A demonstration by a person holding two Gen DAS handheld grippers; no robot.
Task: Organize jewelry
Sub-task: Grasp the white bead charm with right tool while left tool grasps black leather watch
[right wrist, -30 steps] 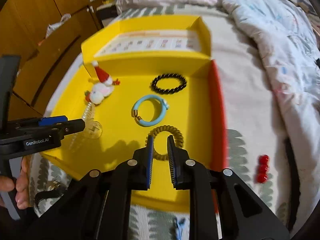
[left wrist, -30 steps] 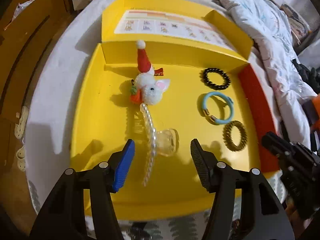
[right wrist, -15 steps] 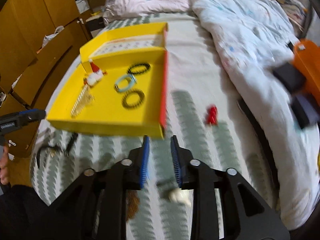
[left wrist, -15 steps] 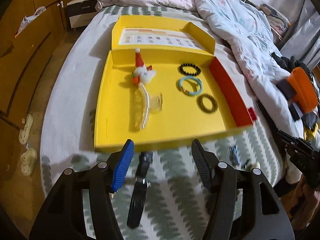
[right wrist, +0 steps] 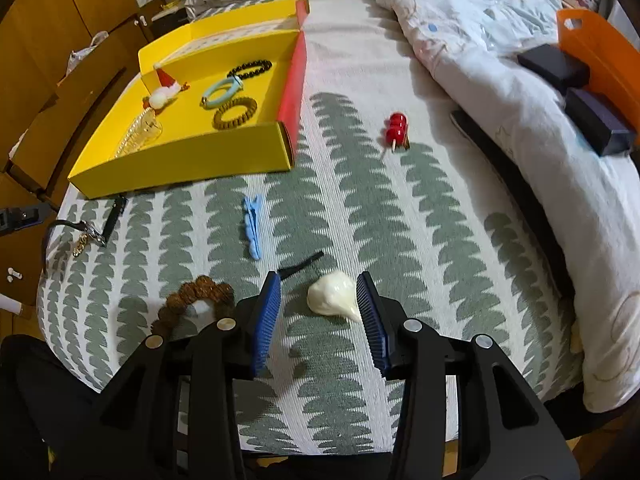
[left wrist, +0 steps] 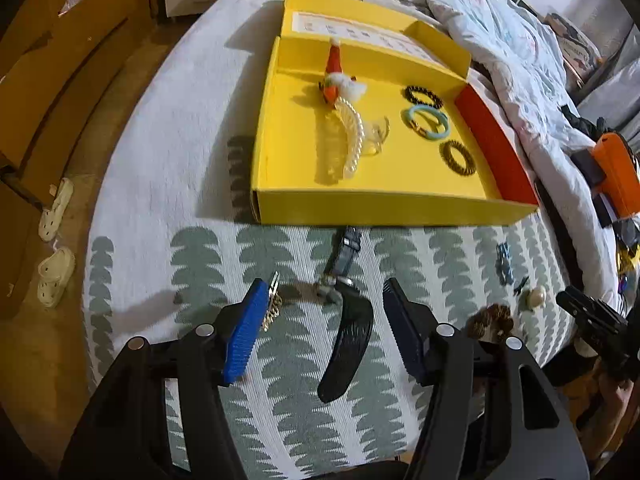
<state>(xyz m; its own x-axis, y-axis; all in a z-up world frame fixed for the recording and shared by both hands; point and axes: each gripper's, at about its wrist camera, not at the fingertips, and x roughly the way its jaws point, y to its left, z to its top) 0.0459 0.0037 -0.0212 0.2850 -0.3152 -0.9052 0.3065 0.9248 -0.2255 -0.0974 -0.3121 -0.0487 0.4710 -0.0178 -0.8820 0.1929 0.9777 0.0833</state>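
Observation:
A yellow tray [left wrist: 376,210] on the bed holds a Santa-hat plush clip [left wrist: 336,76], a pearl claw clip [left wrist: 344,140], a black bead bracelet [left wrist: 424,95], a blue bangle [left wrist: 426,122] and a brown coil tie [left wrist: 458,157]. My left gripper [left wrist: 325,292] is open above the bedspread in front of the tray. A black curved strap [left wrist: 348,340] lies between its fingers, untouched, with a gold chain [left wrist: 273,308] by the left pad. My right gripper [right wrist: 318,280] has its jaws opening around a white shell-shaped piece [right wrist: 332,298], with the pads clear of it.
Loose on the patterned bedspread lie a blue clip [right wrist: 252,226], a red-bead hairpin [right wrist: 396,130], a brown bead bracelet [right wrist: 196,300] and a thin black pin [right wrist: 300,264]. A white duvet [right wrist: 500,80] and an orange bin [right wrist: 600,52] with dark boxes lie to the right. Wooden cabinets stand on the left.
Both grippers have drawn back from over the tray to the near part of the bed. The right jaws went from nearly shut to spread around the white piece.

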